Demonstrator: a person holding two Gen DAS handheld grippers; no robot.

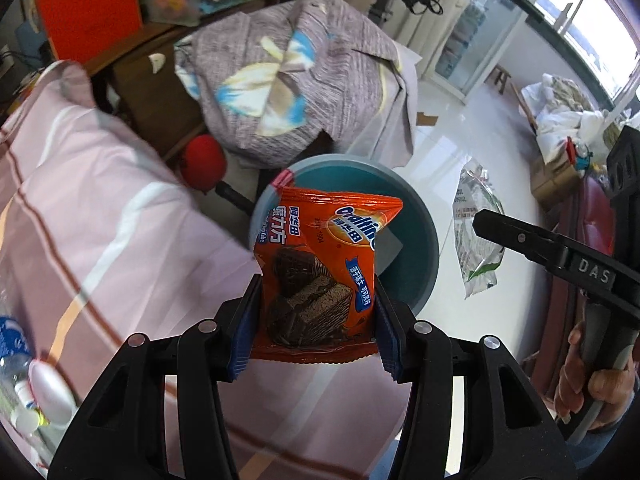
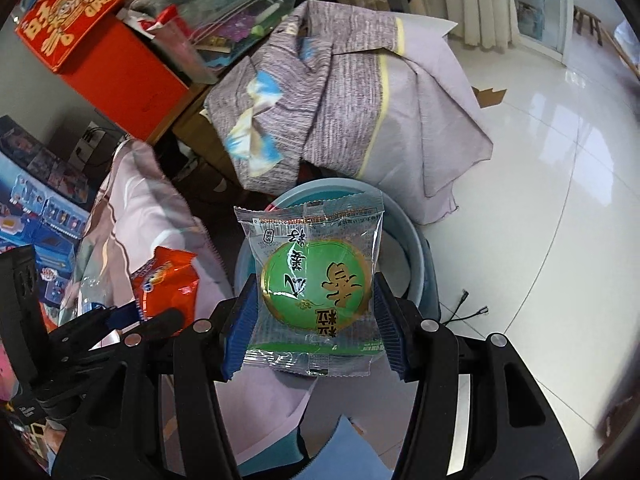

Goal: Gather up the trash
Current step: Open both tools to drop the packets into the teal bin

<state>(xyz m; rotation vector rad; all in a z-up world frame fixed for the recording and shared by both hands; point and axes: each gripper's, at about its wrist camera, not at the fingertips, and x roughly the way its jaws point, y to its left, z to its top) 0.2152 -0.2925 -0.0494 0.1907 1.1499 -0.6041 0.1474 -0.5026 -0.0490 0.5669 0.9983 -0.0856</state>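
My left gripper (image 1: 318, 312) is shut on an orange Ovaltine snack wrapper (image 1: 320, 264) and holds it upright over the near rim of a blue round trash bin (image 1: 416, 220). My right gripper (image 2: 314, 316) is shut on a clear packet with a green round cake (image 2: 314, 284), held above the same blue bin (image 2: 408, 240). In the left wrist view the right gripper (image 1: 520, 240) and its packet (image 1: 478, 236) show at the right. In the right wrist view the left gripper (image 2: 120, 320) and the orange wrapper (image 2: 166, 280) show at the left.
A pink striped bedsheet (image 1: 100, 220) lies at the left. A grey patterned cloth (image 1: 300, 80) covers something behind the bin. A water bottle (image 1: 16, 360) lies on the bed. A red ball (image 1: 204, 160), an orange box (image 2: 112, 60) and white tiled floor (image 2: 540, 200) surround the bin.
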